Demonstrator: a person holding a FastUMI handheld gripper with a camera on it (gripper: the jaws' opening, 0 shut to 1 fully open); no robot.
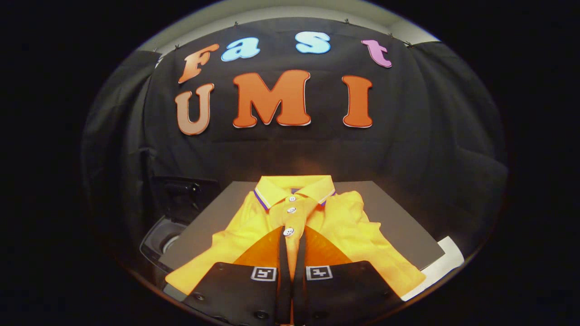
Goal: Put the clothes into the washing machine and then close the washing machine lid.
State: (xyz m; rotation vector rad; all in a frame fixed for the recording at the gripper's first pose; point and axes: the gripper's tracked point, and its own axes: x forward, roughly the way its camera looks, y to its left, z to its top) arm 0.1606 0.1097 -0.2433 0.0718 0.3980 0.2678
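The yellow shirt [290, 226] lies folded on the grey table [398, 226], under the gripper [292, 237] – fingers nearly together, apparently pinching the button strip. Soft, light, floppy – best bunched mid-chest; washing machine [165, 240] sits left

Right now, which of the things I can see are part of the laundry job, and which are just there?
Part of the job:
- yellow polo shirt, lying on the table between and ahead of the fingers
- washing machine, lid open, beside the table
- gripper, fingers nearly together over the shirt

Just there:
- dark table
- white sheet at the table's corner
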